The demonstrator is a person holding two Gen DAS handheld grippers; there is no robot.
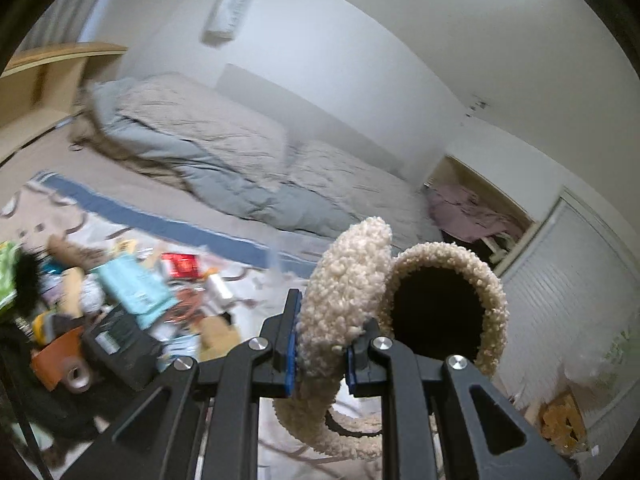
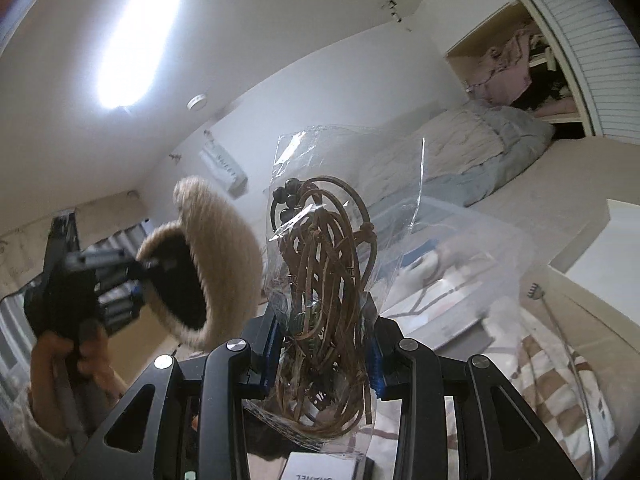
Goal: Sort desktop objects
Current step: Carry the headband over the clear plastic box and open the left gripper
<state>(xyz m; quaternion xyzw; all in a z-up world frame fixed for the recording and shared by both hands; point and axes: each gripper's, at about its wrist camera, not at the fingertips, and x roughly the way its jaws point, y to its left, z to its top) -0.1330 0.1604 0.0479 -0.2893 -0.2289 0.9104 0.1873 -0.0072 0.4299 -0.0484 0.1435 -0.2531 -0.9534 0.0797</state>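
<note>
My left gripper (image 1: pixel 322 344) is shut on cream fleecy earmuffs (image 1: pixel 344 288). One fluffy pad sticks up between the fingers, and the other cup (image 1: pixel 440 312) shows its dark inside to the right. In the right wrist view the same earmuffs (image 2: pixel 216 248) hang at the left, carried by the left gripper (image 2: pixel 140 276) in a person's hand (image 2: pixel 60 356). My right gripper (image 2: pixel 324 356) is shut on a clear plastic bag of brown cords and dark beads (image 2: pixel 324 280), held up in front of the camera.
A pile of mixed desktop objects (image 1: pixel 120 300) lies low at the left, with an orange container (image 1: pixel 60 356) and a black box (image 1: pixel 116 344). A bed with a grey quilt (image 1: pixel 192 148) stands behind. A clear plastic bin (image 2: pixel 480 264) sits to the right of the bag.
</note>
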